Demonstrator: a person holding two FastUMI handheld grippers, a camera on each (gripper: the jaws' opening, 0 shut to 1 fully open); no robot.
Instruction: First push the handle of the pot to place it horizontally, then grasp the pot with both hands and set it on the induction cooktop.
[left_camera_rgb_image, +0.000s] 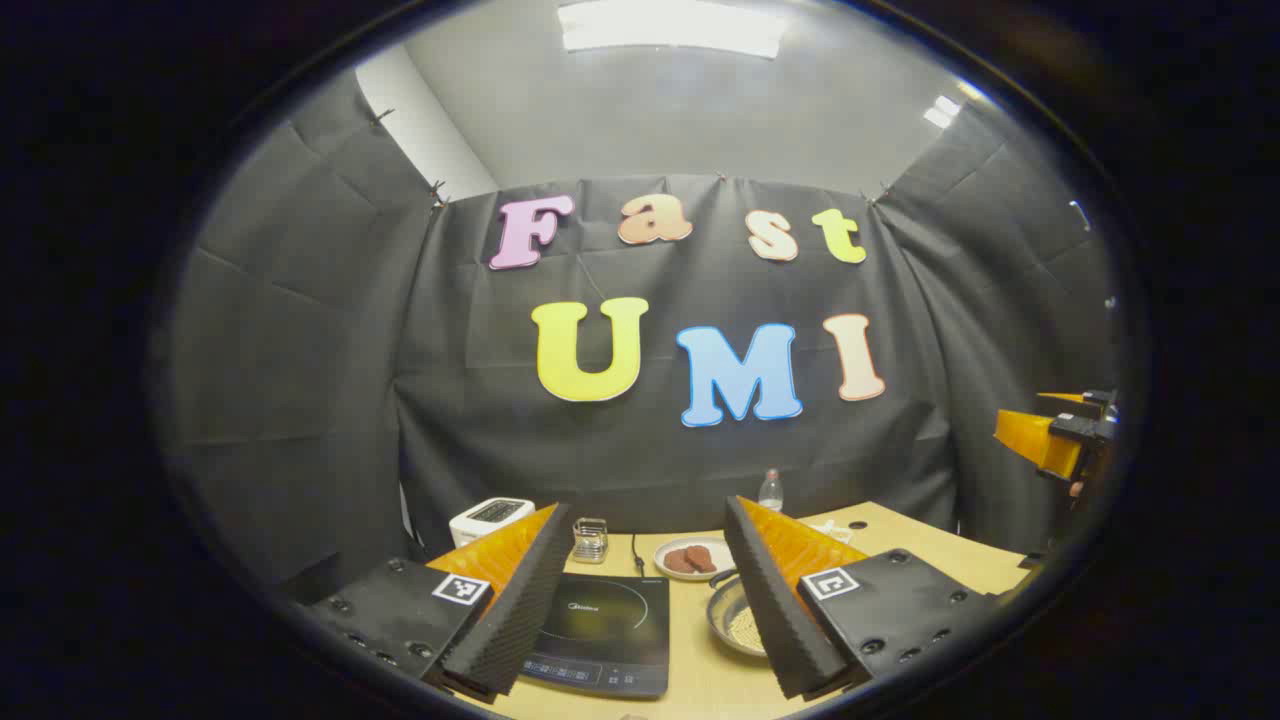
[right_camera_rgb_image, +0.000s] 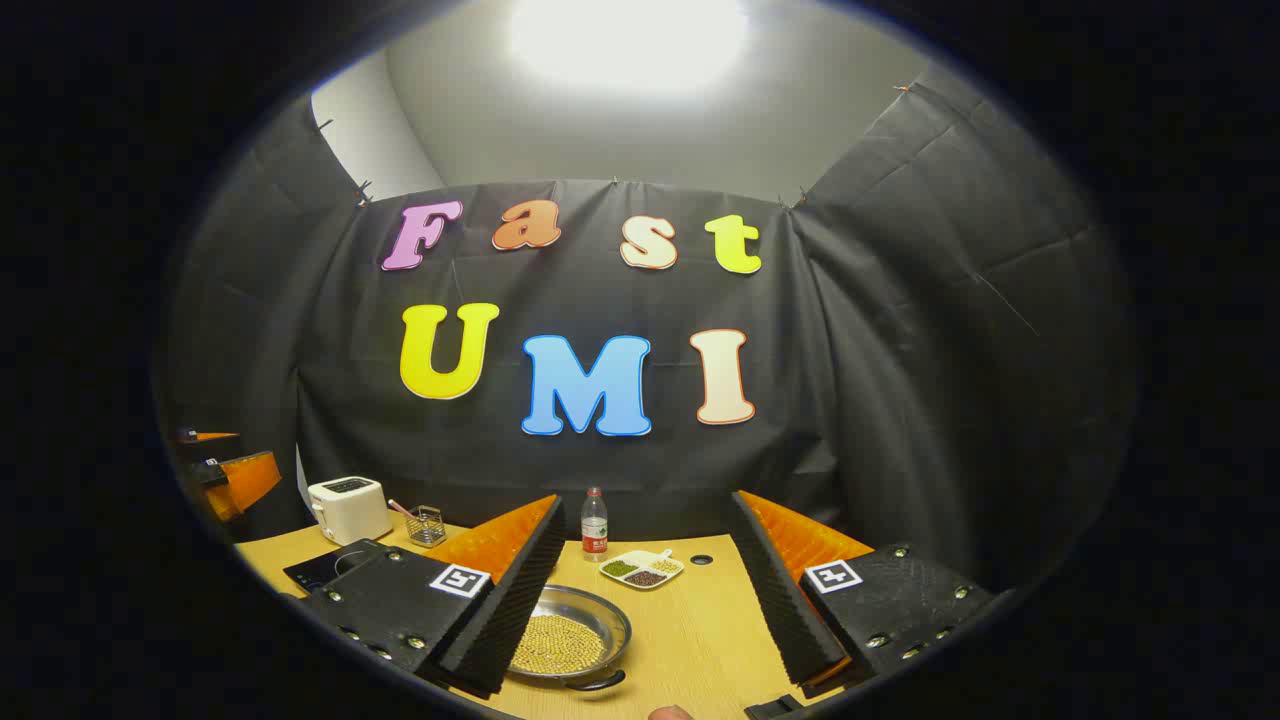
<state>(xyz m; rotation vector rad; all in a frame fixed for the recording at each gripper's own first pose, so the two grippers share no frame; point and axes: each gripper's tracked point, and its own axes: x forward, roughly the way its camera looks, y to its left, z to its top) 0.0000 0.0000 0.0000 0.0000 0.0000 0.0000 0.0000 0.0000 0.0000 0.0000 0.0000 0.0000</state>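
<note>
Fingers on your left gripper (left_camera_rgb_image: 650, 610) and right gripper (right_camera_rgb_image: 650, 600) stand apart; pot (right_camera_rgb_image: 570, 640) sits on the surface (right_camera_rgb_image: 690, 630) right of the cooktop (left_camera_rgb_image: 605, 630).

toaster (right_camera_rgb_image: 348, 508), water bottle (right_camera_rgb_image: 594, 522), wire basket (right_camera_rgb_image: 427, 524)

We see a shiny silver metal pot (right_camera_rgb_image: 570, 635) full of little yellow beans on the light brown wooden table (right_camera_rgb_image: 690, 620). At ten o'clock sits a flat black cooktop (left_camera_rgb_image: 605, 630) and a white toaster (right_camera_rgb_image: 348, 508).
</note>
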